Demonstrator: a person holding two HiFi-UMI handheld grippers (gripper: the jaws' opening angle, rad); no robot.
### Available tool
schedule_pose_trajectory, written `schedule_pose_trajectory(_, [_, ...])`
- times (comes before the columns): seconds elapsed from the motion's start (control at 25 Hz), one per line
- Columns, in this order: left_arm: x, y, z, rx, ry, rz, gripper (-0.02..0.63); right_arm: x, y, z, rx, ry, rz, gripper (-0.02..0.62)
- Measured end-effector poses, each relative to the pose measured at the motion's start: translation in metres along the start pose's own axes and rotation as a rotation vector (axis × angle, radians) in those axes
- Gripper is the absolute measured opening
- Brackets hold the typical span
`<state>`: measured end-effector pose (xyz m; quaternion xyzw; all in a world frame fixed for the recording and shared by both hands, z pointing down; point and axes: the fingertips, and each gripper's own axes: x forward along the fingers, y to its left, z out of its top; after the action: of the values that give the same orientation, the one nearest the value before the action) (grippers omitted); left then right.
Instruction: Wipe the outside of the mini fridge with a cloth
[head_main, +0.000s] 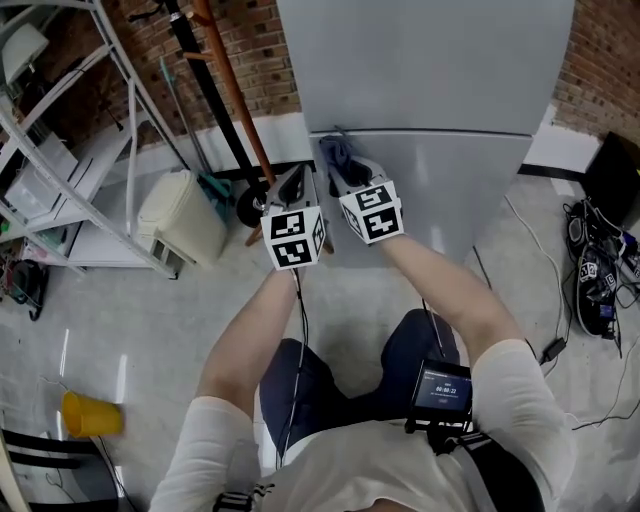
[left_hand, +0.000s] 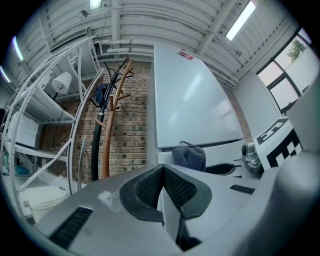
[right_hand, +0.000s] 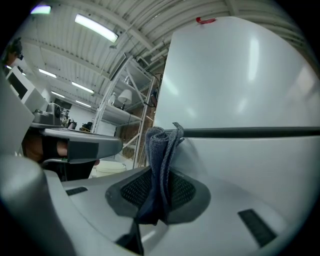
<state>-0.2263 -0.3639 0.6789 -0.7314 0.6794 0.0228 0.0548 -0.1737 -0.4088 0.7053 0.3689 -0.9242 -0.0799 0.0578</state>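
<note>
A yellow cup (head_main: 90, 414) is on the grey floor (head_main: 150, 320), well apart from a white bin (head_main: 182, 217) that sits just beside a white metal shelf rack (head_main: 80, 150). A brown wooden coat stand (head_main: 237, 95) and a black pole (head_main: 205, 80) stand by the brick wall (head_main: 255, 55) at the floor's far edge. A heap of black cables (head_main: 600, 270) lies at the floor's right side.

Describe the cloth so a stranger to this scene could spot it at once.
Find the grey fridge against the brick wall, then the dark seam between its two doors. Near that seam's left end in the head view, the right gripper pinches a folded blue-grey cloth, the only soft fabric there.
</note>
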Motion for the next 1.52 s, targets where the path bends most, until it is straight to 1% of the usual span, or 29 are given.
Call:
schedule_pose_trajectory(0.12, [0.007, -0.010, 0.002, -0.003, -0.010, -0.021, 0.000, -0.007, -0.011, -0.001, -0.002, 0.001, -0.018, 0.080])
schedule_pose_trajectory(0.32, [0.018, -0.038, -0.002, -0.013, -0.011, -0.067, 0.000, -0.029, -0.040, -0.007, -0.014, 0.011, -0.061, 0.080])
schedule_pose_trajectory(0.96, [0.061, -0.157, -0.013, -0.050, -0.006, -0.220, 0.000, -0.124, -0.165, -0.035, -0.020, 0.032, -0.255, 0.080])
schedule_pose_trajectory(1.12, [0.071, -0.188, -0.012, -0.051, -0.013, -0.261, 0.000, -0.149, -0.197, -0.040, -0.025, 0.029, -0.309, 0.080])
schedule_pose_trajectory(1.32, [0.080, -0.218, -0.015, -0.058, -0.018, -0.294, 0.002, -0.180, -0.243, -0.051, -0.012, 0.035, -0.387, 0.080])
schedule_pose_trajectory(1.52, [0.088, -0.239, -0.019, -0.057, -0.014, -0.317, 0.000, -0.213, -0.292, -0.062, 0.000, 0.051, -0.481, 0.080])
